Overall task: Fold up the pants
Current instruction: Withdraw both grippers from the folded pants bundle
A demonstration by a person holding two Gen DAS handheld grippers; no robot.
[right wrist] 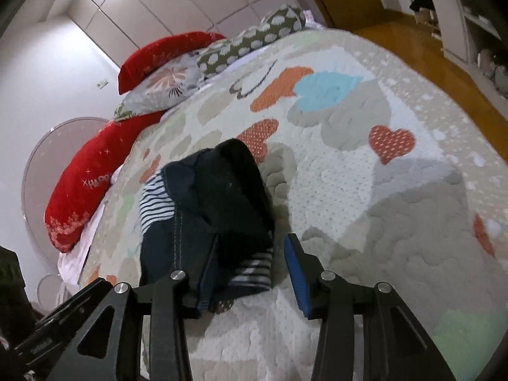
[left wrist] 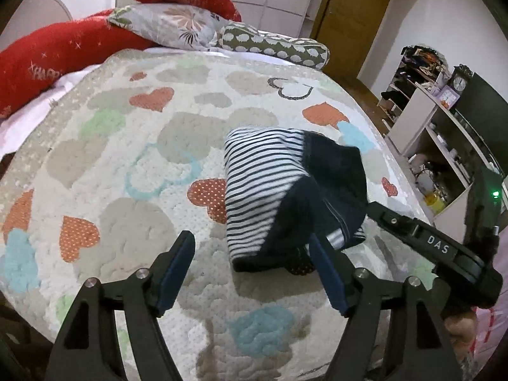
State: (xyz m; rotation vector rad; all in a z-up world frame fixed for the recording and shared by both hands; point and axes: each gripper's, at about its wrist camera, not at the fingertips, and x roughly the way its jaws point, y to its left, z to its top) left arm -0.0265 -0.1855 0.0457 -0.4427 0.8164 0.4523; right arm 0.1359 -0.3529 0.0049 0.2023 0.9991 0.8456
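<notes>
The pants (left wrist: pixel 279 197) are a small folded bundle, white with dark stripes on the left and dark navy on the right, lying on the heart-patterned quilt (left wrist: pixel 143 165). My left gripper (left wrist: pixel 250 273) is open and empty, just in front of the bundle, its right finger (left wrist: pixel 327 273) at the bundle's near edge. In the right wrist view the bundle (right wrist: pixel 216 209) lies between the open jaws of my right gripper (right wrist: pixel 250 266), whose left finger (right wrist: pixel 206 273) overlaps the navy cloth. The right gripper also shows in the left wrist view (left wrist: pixel 371 208) at the bundle's right side.
Red pillows (left wrist: pixel 57 50), a floral pillow (left wrist: pixel 168 25) and a green patterned bolster (left wrist: pixel 276 44) lie at the head of the bed. White shelves (left wrist: pixel 425 120) and a wooden floor (right wrist: pixel 422 63) are to the right of the bed edge.
</notes>
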